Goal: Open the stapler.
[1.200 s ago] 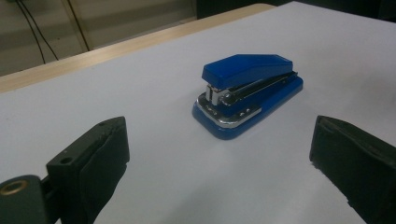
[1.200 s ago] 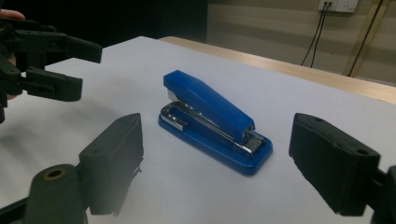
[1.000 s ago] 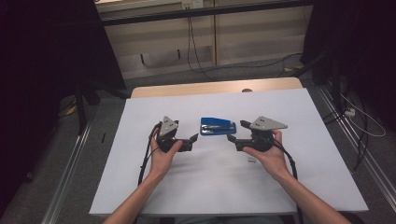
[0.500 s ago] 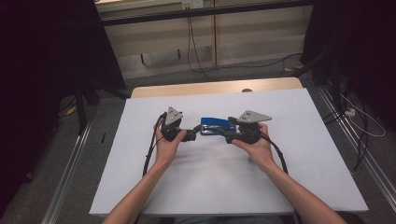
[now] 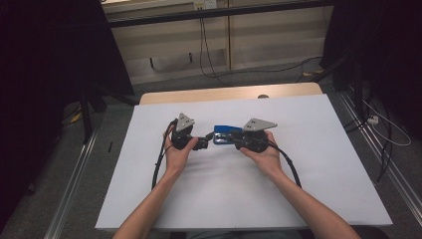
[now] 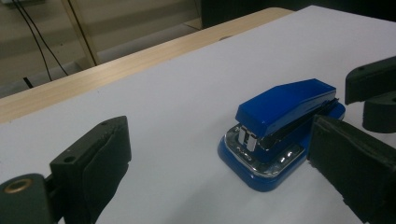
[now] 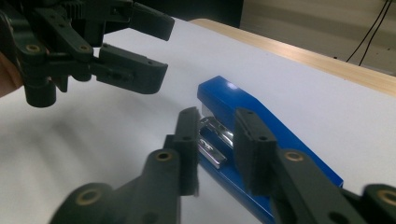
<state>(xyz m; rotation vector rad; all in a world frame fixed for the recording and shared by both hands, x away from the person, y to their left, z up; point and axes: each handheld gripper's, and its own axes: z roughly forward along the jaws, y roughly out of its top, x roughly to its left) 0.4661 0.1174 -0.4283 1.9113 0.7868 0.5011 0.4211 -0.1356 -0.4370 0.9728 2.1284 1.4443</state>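
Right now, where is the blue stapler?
In the high view the stapler lies on the white sheet near the table's middle, between the left gripper and the right gripper.

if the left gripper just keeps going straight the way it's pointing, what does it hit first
Most likely the blue stapler. The left gripper stands open and points toward it across the white table, and the stapler's metal front end faces the gap. The right gripper sits just behind; exact depth is hard to judge.

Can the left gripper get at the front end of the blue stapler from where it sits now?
Probably yes. The left gripper has its jaws wide open and aimed at the stapler, with bare white table between them. The right gripper, whose jaws have just been closing, straddles the stapler's side, leaving the front end free.
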